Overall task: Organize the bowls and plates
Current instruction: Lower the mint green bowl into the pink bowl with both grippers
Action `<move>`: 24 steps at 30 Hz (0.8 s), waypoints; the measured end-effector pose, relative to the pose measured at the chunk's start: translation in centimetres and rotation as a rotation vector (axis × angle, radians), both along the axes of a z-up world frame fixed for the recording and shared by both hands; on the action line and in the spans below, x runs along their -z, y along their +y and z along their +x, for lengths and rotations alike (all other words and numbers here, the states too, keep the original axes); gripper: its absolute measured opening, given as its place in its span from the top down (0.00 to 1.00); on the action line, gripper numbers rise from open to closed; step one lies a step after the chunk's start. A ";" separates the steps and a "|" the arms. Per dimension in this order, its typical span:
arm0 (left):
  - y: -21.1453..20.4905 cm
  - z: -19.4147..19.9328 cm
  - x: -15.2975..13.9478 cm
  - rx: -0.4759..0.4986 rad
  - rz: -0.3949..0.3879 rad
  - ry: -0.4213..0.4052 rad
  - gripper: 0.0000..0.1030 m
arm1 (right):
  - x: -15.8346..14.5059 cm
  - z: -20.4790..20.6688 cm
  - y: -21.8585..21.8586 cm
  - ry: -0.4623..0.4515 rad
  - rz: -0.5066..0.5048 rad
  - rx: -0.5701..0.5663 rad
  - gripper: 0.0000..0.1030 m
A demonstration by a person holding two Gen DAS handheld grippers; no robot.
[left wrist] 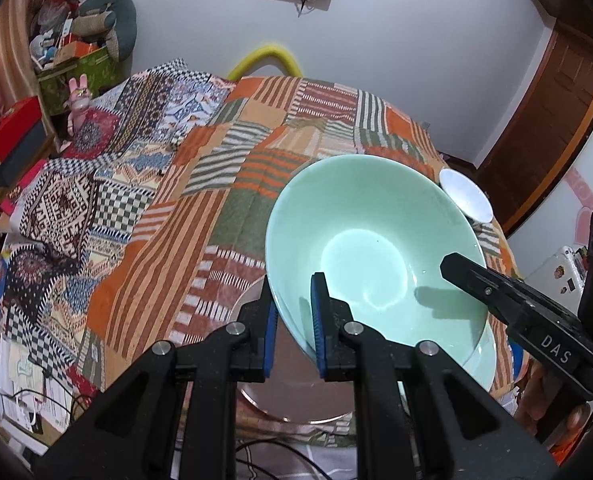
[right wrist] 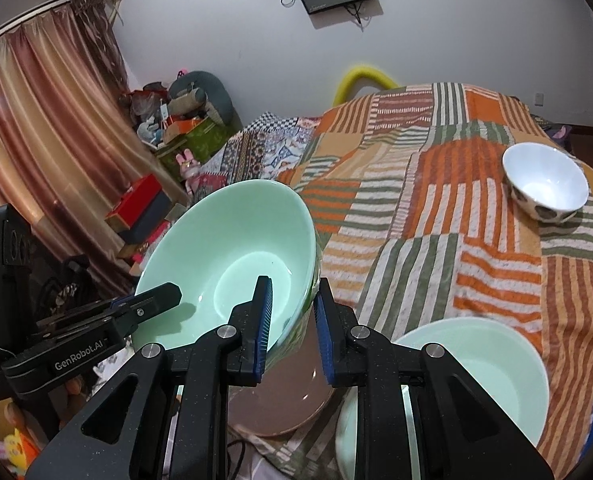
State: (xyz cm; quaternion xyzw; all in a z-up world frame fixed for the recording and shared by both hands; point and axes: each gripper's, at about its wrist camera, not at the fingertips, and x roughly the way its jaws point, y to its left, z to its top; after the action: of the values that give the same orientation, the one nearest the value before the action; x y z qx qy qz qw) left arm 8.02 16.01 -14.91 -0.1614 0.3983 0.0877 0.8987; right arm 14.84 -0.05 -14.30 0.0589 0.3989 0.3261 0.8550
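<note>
A: Why is the green bowl (left wrist: 376, 248) held from two sides?

B: It is wide and smooth, so its rim is pinched at opposite edges. The left tongs (left wrist: 294, 320) are closed on the near-left rim, one blue pad inside the wall and one outside. The right tongs (right wrist: 292, 320) are closed on the opposite rim in the same way.

A: Where is the bowl?

B: It is carried tilted above a brown plate (left wrist: 292, 396) lying at the near edge of the bed's patchwork quilt (left wrist: 200, 216). It is judged to be lifted clear so that like can be stacked with like.

A: And further right?

B: A second green bowl (right wrist: 492, 364) sits near the plate, probably the stacking spot. A small white bowl (right wrist: 544, 178) stands well apart, untouched.
</note>
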 end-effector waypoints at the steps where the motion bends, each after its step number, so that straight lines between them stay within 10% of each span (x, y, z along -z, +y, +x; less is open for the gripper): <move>1: 0.1 -0.1 0.3 -0.002 -0.001 0.006 0.86 | 0.2 -0.1 0.0 0.004 -0.003 -0.002 0.81; 24: 1.4 -0.3 8.1 -0.015 -0.072 0.173 0.86 | 6.3 -1.3 1.1 0.171 -0.093 -0.016 0.81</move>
State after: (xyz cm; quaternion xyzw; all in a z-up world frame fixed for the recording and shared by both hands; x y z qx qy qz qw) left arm 7.67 17.37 -22.98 -0.1884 0.4759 0.0935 0.8540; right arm 13.51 1.06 -20.58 0.0436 0.4857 0.3077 0.8170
